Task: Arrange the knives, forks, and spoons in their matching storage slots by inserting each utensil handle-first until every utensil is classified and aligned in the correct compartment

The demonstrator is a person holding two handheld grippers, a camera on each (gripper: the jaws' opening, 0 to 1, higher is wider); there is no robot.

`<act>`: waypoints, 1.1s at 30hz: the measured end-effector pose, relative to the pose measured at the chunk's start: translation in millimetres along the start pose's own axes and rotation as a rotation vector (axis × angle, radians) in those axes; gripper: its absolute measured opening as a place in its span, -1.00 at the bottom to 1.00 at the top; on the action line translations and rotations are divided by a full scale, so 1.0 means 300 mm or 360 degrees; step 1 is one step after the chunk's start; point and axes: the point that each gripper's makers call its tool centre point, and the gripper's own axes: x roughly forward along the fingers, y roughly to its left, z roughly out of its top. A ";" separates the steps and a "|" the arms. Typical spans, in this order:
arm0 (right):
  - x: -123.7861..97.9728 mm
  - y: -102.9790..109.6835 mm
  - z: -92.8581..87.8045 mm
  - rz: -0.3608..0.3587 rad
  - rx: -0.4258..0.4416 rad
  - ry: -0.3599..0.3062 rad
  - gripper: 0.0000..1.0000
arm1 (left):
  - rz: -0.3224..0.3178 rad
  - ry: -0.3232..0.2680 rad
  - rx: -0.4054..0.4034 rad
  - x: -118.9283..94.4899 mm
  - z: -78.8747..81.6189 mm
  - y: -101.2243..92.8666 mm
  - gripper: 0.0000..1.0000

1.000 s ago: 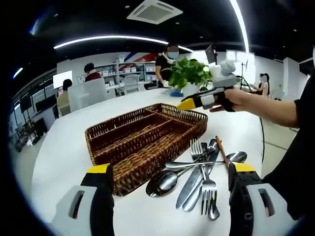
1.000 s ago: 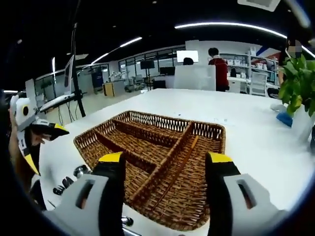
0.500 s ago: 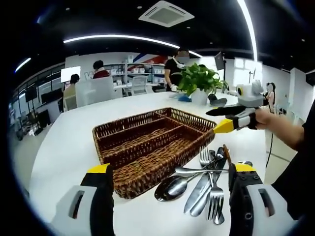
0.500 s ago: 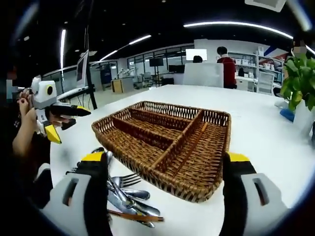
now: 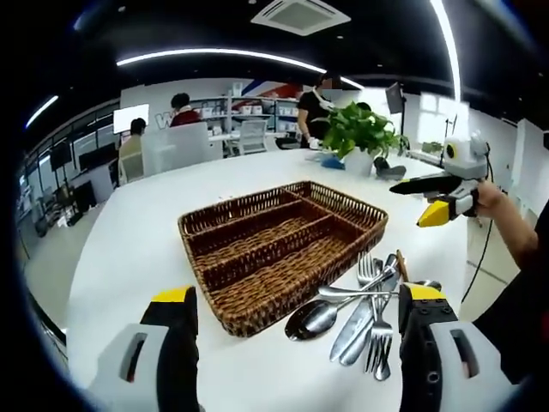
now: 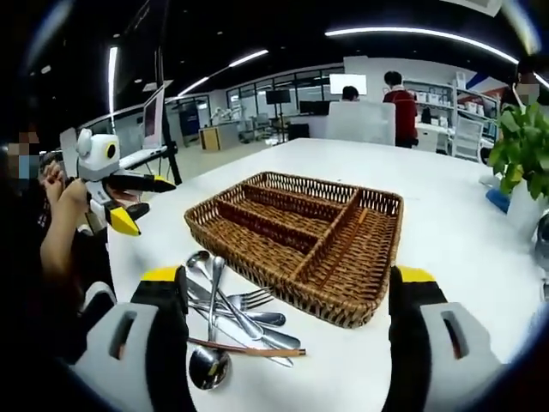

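Note:
A brown wicker tray (image 5: 283,249) (image 6: 300,236) with several compartments lies empty on the white table. Beside it lies a loose pile of cutlery (image 5: 364,309) (image 6: 236,318): spoons, forks, knives and one brown-handled piece. In the left gripper view my left gripper (image 5: 296,300) hangs open above the table's near edge, in front of the tray and cutlery, holding nothing. My right gripper (image 6: 287,283) is open too, over the tray's near corner and the cutlery, in the right gripper view. Each gripper also appears at the other view's side, right gripper (image 5: 442,202), left gripper (image 6: 129,202), held in a hand.
The white table (image 5: 129,257) stretches back to a potted plant (image 5: 356,133) (image 6: 519,154) and a blue object at its far end. People sit and stand at desks behind. White chairs stand beyond the table.
Both cameras have pulled back and up. The tray looks smaller, and the cutlery pile has come fully into the right gripper view. The right gripper has swung off to the side of the tray.

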 end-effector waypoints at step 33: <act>-0.087 -0.050 0.031 -0.0038 -0.0029 0.0061 1.00 | 0.0089 0.0004 -0.0074 -0.051 0.026 0.054 0.99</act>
